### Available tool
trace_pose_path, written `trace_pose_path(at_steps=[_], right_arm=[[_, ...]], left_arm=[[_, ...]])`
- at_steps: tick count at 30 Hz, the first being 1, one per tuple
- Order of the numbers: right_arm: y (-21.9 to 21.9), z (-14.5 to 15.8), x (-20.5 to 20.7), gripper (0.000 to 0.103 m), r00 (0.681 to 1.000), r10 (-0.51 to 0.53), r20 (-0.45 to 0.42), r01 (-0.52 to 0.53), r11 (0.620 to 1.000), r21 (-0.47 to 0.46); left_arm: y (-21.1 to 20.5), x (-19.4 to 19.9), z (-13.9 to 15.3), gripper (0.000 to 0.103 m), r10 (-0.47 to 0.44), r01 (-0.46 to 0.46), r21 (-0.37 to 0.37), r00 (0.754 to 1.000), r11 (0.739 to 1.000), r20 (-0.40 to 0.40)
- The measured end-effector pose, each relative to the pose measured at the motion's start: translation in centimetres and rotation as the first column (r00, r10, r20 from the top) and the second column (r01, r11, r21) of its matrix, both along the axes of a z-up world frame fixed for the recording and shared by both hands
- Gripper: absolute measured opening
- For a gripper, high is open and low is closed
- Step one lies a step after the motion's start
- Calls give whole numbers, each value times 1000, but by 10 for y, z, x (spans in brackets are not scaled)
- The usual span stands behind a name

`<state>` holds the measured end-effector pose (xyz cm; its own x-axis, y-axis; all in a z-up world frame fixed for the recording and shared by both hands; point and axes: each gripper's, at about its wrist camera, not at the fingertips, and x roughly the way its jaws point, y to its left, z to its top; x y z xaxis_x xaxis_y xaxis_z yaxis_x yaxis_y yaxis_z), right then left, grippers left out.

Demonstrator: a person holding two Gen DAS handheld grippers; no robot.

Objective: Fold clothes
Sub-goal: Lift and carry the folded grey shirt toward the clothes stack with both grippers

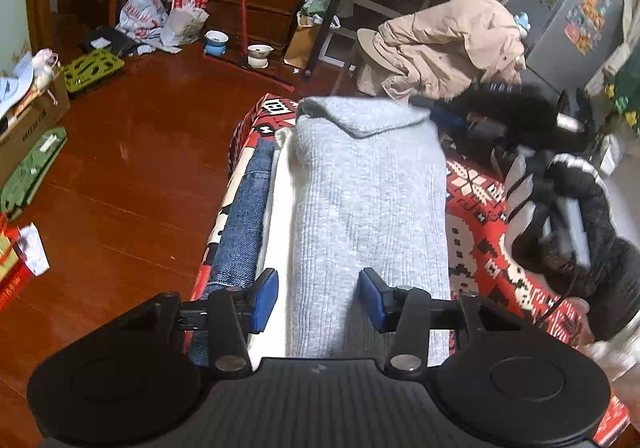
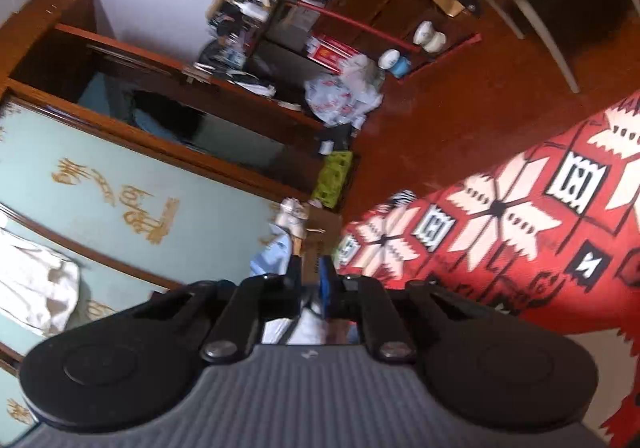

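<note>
A folded grey knit sweater (image 1: pixel 368 187) lies lengthwise on a white garment (image 1: pixel 280 207), beside folded blue jeans (image 1: pixel 244 215), all on a bed covered by a red patterned blanket (image 1: pixel 480 240). My left gripper (image 1: pixel 318 280) hovers open over the near end of the sweater, its blue pads either side of the cloth and not gripping it. My right gripper (image 2: pixel 310 274) is tilted sideways off the bed's edge, fingers nearly together with nothing clearly between them. It points toward the floor and wardrobe, with the blanket (image 2: pixel 500 215) to its right. A black fuzzy sleeve (image 1: pixel 580 183) is at the sweater's right.
A beige coat (image 1: pixel 448 43) is draped over a chair beyond the bed. Black garments (image 1: pixel 512 115) lie at the bed's far right. The wooden floor (image 1: pixel 132 167) to the left holds cardboard boxes (image 1: pixel 28 119), bags and pet bowls (image 1: pixel 260 53). A wardrobe (image 2: pixel 120 183) stands by the bed.
</note>
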<state>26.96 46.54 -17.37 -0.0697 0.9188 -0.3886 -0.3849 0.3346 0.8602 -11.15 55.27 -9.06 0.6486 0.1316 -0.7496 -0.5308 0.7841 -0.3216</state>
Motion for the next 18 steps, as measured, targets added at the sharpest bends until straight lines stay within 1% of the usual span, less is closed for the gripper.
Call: trace_pose_path(at_steps=[1,2,3,4,7,8,10,13,14,15,16,17,18], right_arm=[[1,-1,1,18,1000,3,14,-3,1000,-24],[0,-2,-1,33,1000,11,23,-10,999,-34],[-1,-3,-3,43,1000,23,20,-23,999,-33],[-3,-4,-4,44,999,30,20,-29,999,-32],[-15,1,-11,46,1000,12,26,-11,999,-30],[-21,5,-15,46,999,6,39,-4,1000,-31],[-33,15,-28,46,996,2,91,1,999,-37],[-48,24,-58,45,993,36,109,-34,999,-25],[-53,27,-68,45,992,48,116,-46,999,-21],[-58,30,-78,40,991,59,122,-58,998,-17],[-63,33,-88,31,989,71,128,-69,997,-14],[-65,37,-98,12,987,77,142,-76,997,-10],[-65,42,-107,6,983,76,167,-76,997,-7]], left_arm=[[0,-1,1,47,4,-4,-6,1000,1000,6],[0,-2,2,47,5,-5,-6,1000,1000,9],[-1,-3,4,46,5,-5,-6,1000,1000,13],[-1,-4,6,45,5,-5,-8,1000,1000,19],[2,-10,14,45,17,-17,-18,998,1000,53],[5,-12,19,45,26,-25,-20,997,1000,72],[14,-14,27,45,37,-34,-32,993,999,109],[34,-5,35,46,63,-52,-79,986,996,153],[41,0,35,43,73,-58,-97,984,994,162],[46,6,36,40,78,-60,-110,983,992,167],[47,13,37,31,71,-55,-104,984,993,163],[46,20,39,13,64,-52,-83,986,995,157],[45,26,40,5,60,-50,-65,987,997,152]])
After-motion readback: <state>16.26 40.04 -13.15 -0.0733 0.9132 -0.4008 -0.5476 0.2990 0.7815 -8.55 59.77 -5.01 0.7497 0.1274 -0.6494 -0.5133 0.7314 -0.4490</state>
